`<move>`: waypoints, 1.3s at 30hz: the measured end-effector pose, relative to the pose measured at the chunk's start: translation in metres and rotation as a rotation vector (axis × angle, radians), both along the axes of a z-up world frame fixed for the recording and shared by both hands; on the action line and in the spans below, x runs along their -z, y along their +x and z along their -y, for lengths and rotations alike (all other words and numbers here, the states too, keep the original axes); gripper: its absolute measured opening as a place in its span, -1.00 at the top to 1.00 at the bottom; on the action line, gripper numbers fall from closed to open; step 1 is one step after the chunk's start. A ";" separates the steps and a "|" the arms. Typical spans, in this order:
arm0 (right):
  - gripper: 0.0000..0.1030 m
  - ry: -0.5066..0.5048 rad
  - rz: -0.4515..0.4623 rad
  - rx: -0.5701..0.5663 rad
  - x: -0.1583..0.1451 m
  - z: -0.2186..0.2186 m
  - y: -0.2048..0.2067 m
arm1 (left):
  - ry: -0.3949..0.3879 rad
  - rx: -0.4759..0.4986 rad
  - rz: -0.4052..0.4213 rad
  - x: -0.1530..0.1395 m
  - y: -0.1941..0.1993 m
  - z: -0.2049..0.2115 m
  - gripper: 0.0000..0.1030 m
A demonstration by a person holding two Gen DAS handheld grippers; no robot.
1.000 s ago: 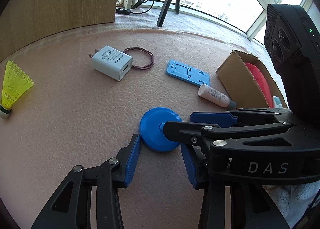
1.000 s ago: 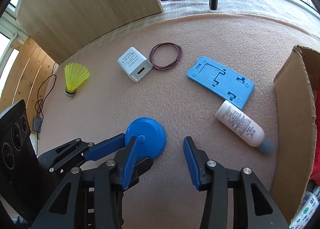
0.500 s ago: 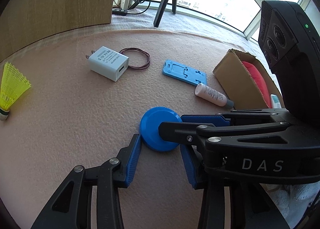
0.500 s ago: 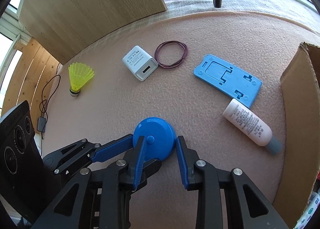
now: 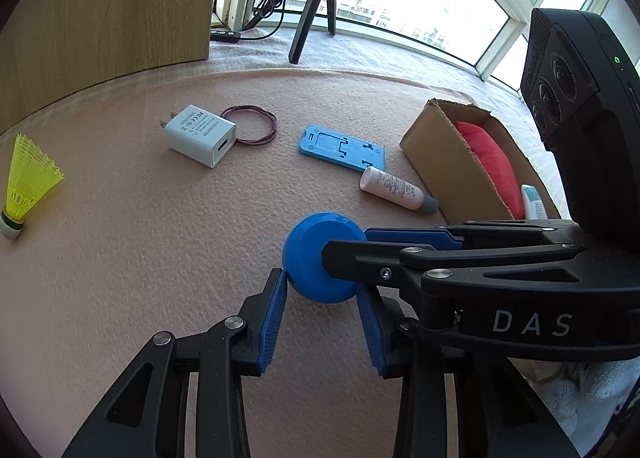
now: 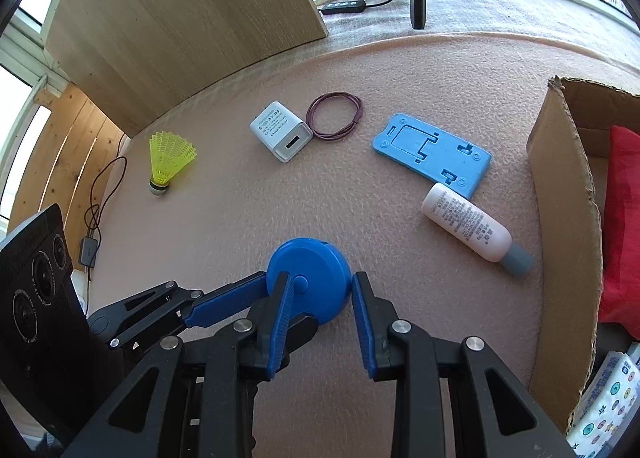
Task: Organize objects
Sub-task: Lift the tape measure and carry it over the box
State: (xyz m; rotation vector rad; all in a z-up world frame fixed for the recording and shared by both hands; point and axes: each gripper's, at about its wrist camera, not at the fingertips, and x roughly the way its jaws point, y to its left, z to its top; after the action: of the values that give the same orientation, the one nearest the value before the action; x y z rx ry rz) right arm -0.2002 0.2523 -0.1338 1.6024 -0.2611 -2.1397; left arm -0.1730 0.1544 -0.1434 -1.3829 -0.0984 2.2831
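A pale pink felt cover lies over the tabletop (image 6: pixel 280 218), with a wooden panel behind it and bright windows beyond. Your task's thing for this step, judging by where both tools sit, is the blue round disc (image 6: pixel 310 278), near the front middle of the felt.

Your right tool (image 6: pixel 318 290) has the disc dead ahead at 12 o'clock, its two blue pads bracketing the rim, the right-hand pad touching or nearly so. The jaws are narrowed around the disc; whether they grip it firmly yet, you cannot tell from here. Your left tool (image 5: pixel 322 290) is partly spread and holds nothing; the disc sits at its 12 o'clock just past the tips. The right tool is the one in position. Being round, the disc has no long axis to line up with.

The cardboard box (image 6: pixel 560 186) stands at 3 o'clock from the disc, well apart, with a red cushion (image 6: pixel 622 218) inside, and looks the likely destination.

The left wrist view shows the disc tilted, its far edge raised off the felt, which the right view hides. The right view alone shows both pads against the rim. Left on the felt are the white tube (image 6: pixel 468 224), blue phone stand (image 6: pixel 434 152), charger (image 6: pixel 280 130), wire loop (image 6: pixel 335 114) and yellow shuttlecock (image 6: pixel 168 158).
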 end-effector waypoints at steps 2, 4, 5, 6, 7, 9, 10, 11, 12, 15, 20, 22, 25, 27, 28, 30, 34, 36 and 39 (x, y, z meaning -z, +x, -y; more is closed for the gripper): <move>0.46 -0.009 -0.008 0.005 -0.005 -0.003 0.004 | 0.003 0.003 -0.010 -0.006 0.003 -0.002 0.25; 0.46 -0.015 -0.021 0.011 -0.013 -0.008 0.008 | 0.007 0.009 -0.023 -0.013 0.006 -0.006 0.25; 0.47 -0.016 -0.029 0.014 -0.017 -0.010 0.010 | 0.009 0.013 -0.030 -0.017 0.008 -0.008 0.25; 0.47 -0.017 -0.038 0.018 -0.021 -0.013 0.012 | 0.010 0.018 -0.038 -0.021 0.009 -0.011 0.25; 0.47 -0.017 -0.047 0.024 -0.025 -0.016 0.014 | 0.013 0.022 -0.046 -0.025 0.011 -0.013 0.25; 0.47 -0.019 -0.067 0.037 -0.033 -0.023 0.019 | 0.019 0.034 -0.061 -0.033 0.014 -0.020 0.25; 0.47 -0.021 -0.075 0.045 -0.037 -0.027 0.021 | 0.022 0.041 -0.067 -0.037 0.015 -0.023 0.25; 0.47 -0.025 -0.082 0.053 -0.041 -0.031 0.023 | 0.026 0.048 -0.073 -0.040 0.016 -0.026 0.25; 0.47 -0.028 -0.089 0.061 -0.045 -0.036 0.025 | 0.030 0.056 -0.078 -0.043 0.017 -0.031 0.25; 0.47 -0.025 -0.111 0.086 -0.056 -0.051 0.031 | 0.042 0.081 -0.092 -0.052 0.019 -0.046 0.25; 0.46 -0.019 -0.134 0.138 -0.067 -0.080 0.039 | 0.061 0.127 -0.107 -0.061 0.023 -0.076 0.25; 0.47 -0.017 -0.140 0.160 -0.069 -0.092 0.042 | 0.066 0.148 -0.111 -0.063 0.024 -0.089 0.25; 0.47 -0.015 -0.146 0.190 -0.071 -0.110 0.048 | 0.074 0.178 -0.114 -0.066 0.027 -0.108 0.25; 0.46 -0.015 -0.148 0.210 -0.072 -0.122 0.052 | 0.080 0.196 -0.115 -0.067 0.028 -0.120 0.25; 0.47 -0.014 -0.148 0.220 -0.072 -0.127 0.053 | 0.082 0.205 -0.114 -0.067 0.028 -0.125 0.25; 0.47 -0.013 -0.148 0.239 -0.072 -0.137 0.055 | 0.089 0.222 -0.112 -0.067 0.029 -0.136 0.25; 0.47 -0.012 -0.142 0.269 -0.072 -0.155 0.059 | 0.094 0.256 -0.104 -0.065 0.033 -0.153 0.25; 0.47 -0.012 -0.138 0.280 -0.071 -0.162 0.061 | 0.093 0.269 -0.102 -0.064 0.035 -0.160 0.25; 0.47 -0.008 -0.135 0.291 -0.069 -0.167 0.064 | 0.090 0.284 -0.098 -0.063 0.036 -0.165 0.25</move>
State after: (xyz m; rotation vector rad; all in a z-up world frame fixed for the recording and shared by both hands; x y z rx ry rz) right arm -0.1364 0.4196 -0.0645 1.4822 -0.4840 -2.4478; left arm -0.1368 0.3193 -0.0806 -1.1566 0.0250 2.0785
